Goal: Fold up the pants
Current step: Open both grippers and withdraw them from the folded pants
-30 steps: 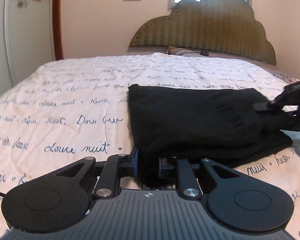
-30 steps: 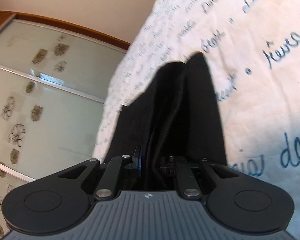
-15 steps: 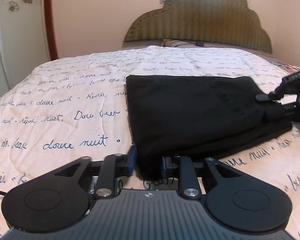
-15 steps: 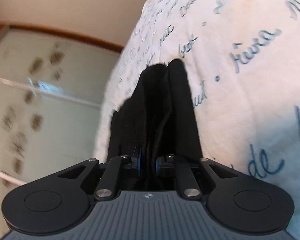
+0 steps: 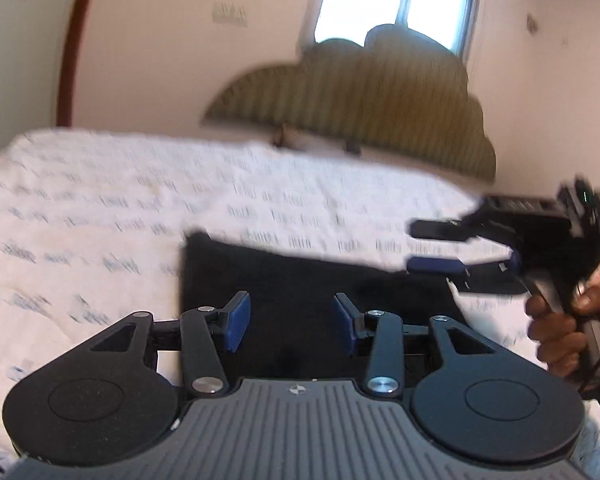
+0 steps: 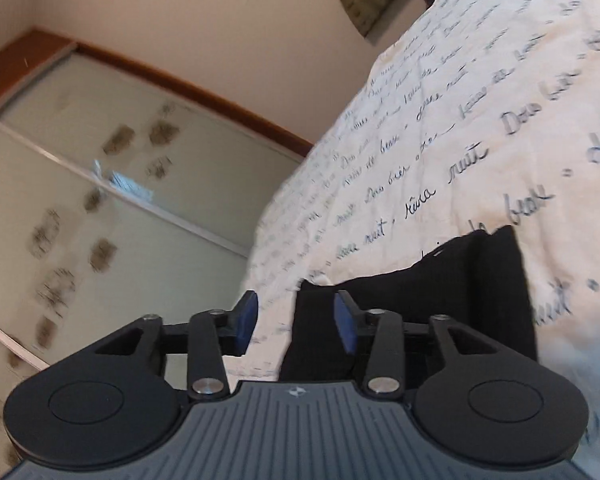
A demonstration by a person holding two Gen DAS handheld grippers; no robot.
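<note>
The black pants (image 5: 300,280) lie folded into a flat rectangle on the bed. My left gripper (image 5: 292,326) is open and empty, raised just above the near edge of the pants. In the left wrist view the right gripper (image 5: 424,246) is open and empty, held in a hand above the right end of the pants. In the right wrist view the pants (image 6: 440,300) lie below and ahead, and my right gripper (image 6: 296,324) is open with nothing between its blue pads.
The bed has a white quilt with blue handwriting print (image 5: 100,220). A padded headboard (image 5: 360,120) and a window are at the far end. A frosted sliding wardrobe (image 6: 100,220) stands to the left of the bed.
Both grippers were shut on the pants' edges. Both have let go, opened and lifted away. The pants now rest flat on the quilt.
</note>
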